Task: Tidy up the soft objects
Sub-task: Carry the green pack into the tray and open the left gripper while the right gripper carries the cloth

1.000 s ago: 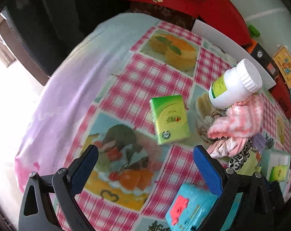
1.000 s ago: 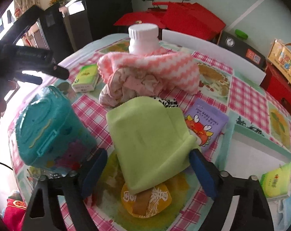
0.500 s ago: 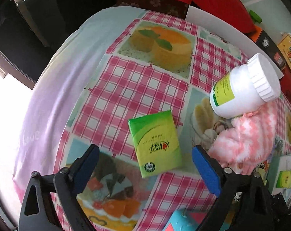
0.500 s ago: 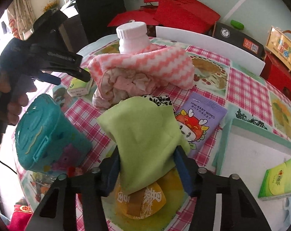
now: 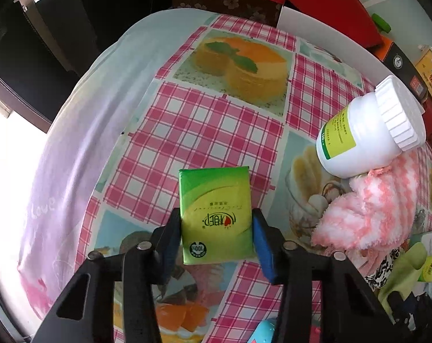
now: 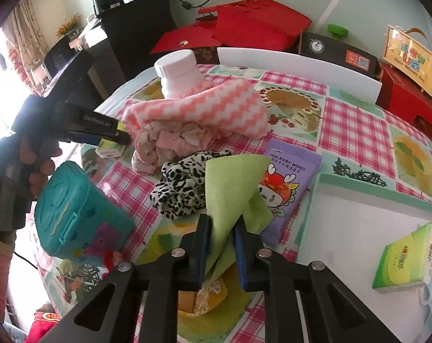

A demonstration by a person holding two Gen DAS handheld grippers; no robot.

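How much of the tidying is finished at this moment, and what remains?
Done: one tissue pack lies in the white tray. In hand: the left gripper has just closed on a second tissue pack; the right gripper pinches the green cloth. Left: the pink towel and spotted cloth.

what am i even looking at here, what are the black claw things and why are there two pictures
No robot here: a person holds a two-finger gripper in each hand, and each gripper carries a wide-angle camera looking along its fingers. So there are two views, one per hand.

In the left view, the left gripper has just been closing on a green tissue pack lying on the checked tablecloth.

In the right view, the right gripper has just pinched a green cloth and is shut on it. Around it lie a pink-and-white towel, a white bottle, a leopard-print cloth, a baby wipes pack, a teal box and a white tray holding another tissue pack.
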